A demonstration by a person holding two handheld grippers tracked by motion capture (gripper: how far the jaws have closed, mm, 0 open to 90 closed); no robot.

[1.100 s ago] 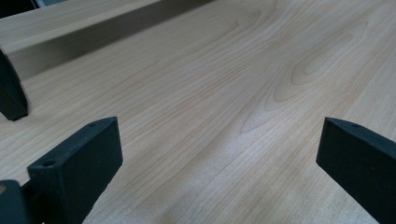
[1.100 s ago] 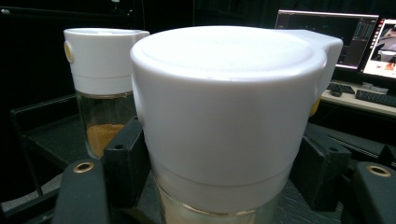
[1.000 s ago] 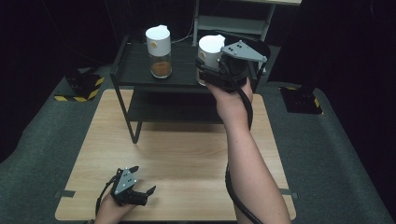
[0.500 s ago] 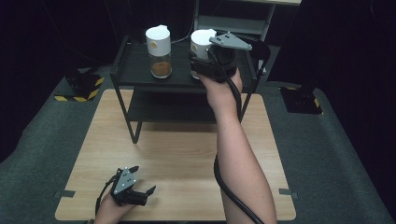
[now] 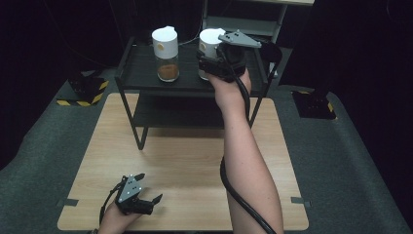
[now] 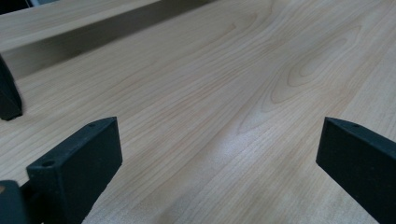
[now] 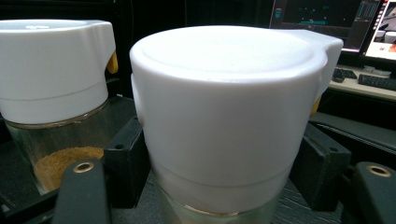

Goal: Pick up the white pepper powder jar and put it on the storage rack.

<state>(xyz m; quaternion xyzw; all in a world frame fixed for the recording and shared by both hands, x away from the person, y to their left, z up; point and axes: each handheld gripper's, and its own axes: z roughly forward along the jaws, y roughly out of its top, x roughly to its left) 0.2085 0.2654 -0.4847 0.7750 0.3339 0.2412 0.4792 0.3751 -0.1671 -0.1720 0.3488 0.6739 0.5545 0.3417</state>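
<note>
A glass jar with a white lid (image 5: 209,43) is at the right of the black rack's top shelf (image 5: 141,68). My right gripper (image 5: 213,62) is shut on it, one jaw against each side just under the lid (image 7: 224,116). Whether its base touches the shelf is hidden. A second white-lidded jar (image 5: 166,48) with brown powder in the bottom (image 7: 56,163) stands upright to its left, a small gap away. My left gripper (image 5: 150,189) rests low over the wooden table (image 5: 185,161) near the front left edge, open, with bare wood between its jaws (image 6: 219,154).
The black two-level rack stands on the table's far half, its legs (image 5: 141,141) on the wood. Behind the shelf are a monitor and keyboard (image 7: 373,79). Yellow-black striped blocks (image 5: 85,92) lie on the grey floor at left.
My right gripper has carried the white-lidded jar leftward along the shelf top, nearer the other jar. The left gripper has stayed in place.
</note>
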